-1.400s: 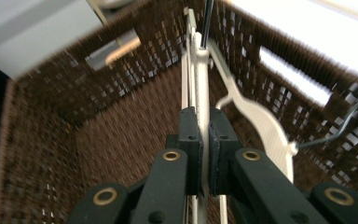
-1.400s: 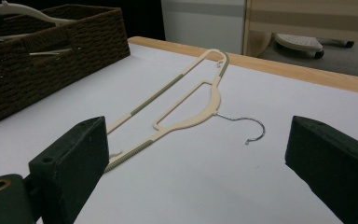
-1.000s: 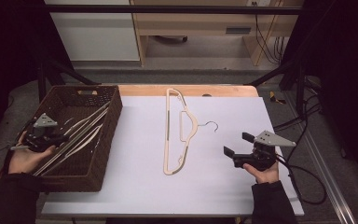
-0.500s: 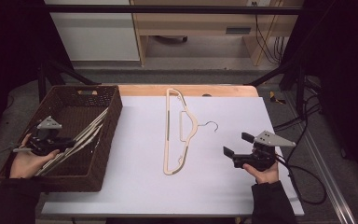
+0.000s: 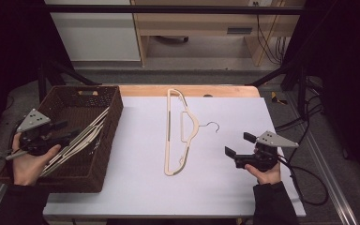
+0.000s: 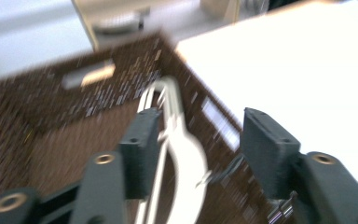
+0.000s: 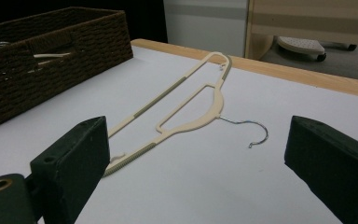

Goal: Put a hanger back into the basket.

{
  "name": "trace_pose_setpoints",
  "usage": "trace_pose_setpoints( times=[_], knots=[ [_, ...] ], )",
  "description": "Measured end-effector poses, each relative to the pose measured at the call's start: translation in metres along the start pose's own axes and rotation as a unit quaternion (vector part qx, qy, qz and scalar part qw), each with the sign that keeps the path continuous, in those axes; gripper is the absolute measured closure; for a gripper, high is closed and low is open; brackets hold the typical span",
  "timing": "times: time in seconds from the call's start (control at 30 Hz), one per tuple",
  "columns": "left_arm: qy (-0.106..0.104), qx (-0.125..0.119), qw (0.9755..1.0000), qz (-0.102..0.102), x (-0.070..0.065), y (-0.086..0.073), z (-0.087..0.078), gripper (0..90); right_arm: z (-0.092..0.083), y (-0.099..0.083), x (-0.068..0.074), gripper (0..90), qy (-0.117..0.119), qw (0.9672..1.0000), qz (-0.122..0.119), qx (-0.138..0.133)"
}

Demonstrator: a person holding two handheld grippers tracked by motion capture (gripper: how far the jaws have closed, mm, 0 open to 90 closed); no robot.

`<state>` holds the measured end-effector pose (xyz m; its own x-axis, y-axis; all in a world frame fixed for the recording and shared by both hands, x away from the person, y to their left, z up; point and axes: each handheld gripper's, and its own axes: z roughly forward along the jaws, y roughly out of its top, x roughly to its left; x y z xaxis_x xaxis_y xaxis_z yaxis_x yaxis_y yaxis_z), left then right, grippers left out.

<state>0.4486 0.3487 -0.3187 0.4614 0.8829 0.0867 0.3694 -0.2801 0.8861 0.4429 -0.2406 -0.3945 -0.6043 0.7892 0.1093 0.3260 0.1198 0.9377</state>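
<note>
Leftmost, our left gripper (image 5: 61, 132) hangs over the wicker basket (image 5: 104, 161), its jaws just opened and standing apart around a cream hanger (image 6: 179, 154) in the basket, pads off it. Right of the basket, a second cream hanger (image 5: 180, 136) lies flat on the white table (image 5: 136, 187). Farther right, our right gripper (image 5: 238, 144) has jaws spread, empty.

White table (image 5: 225, 187); basket (image 5: 104, 161), hanger (image 5: 169, 136)
</note>
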Motion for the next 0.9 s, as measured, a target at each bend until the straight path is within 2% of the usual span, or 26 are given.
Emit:
trace_pose_setpoints(
  times=[0.1,0.17,0.37,0.6,0.73,0.9],
  knots=[
    [-0.017,-0.033,0.9993,-0.007,-0.024,0.008,0.005,35.1,0.000,0.000,0.000,7.0,0.002,1.0000,0.003,-0.001],
    [-0.027,-0.046,0.9986,-0.003,-0.040,0.012,0.010,29.5,0.000,0.000,-0.001,7.0,0.003,1.0000,0.001,-0.003],
    [-0.055,-0.067,0.9961,0.014,-0.085,0.018,0.028,13.8,-0.003,0.002,-0.001,6.8,0.000,1.0000,0.004,-0.008],
    [-0.078,-0.063,0.9949,0.015,-0.130,0.017,0.056,10.6,-0.004,0.002,-0.001,6.1,0.000,1.0000,0.004,-0.009],
    [-0.094,-0.045,0.9942,0.025,-0.150,0.015,0.073,10.0,-0.004,0.002,-0.001,6.0,-0.001,0.9999,0.004,-0.010],
    [-0.119,-0.023,0.9922,0.030,-0.177,0.010,0.098,10.9,-0.004,0.002,-0.001,5.8,-0.001,1.0000,0.004,-0.009]
  ],
)
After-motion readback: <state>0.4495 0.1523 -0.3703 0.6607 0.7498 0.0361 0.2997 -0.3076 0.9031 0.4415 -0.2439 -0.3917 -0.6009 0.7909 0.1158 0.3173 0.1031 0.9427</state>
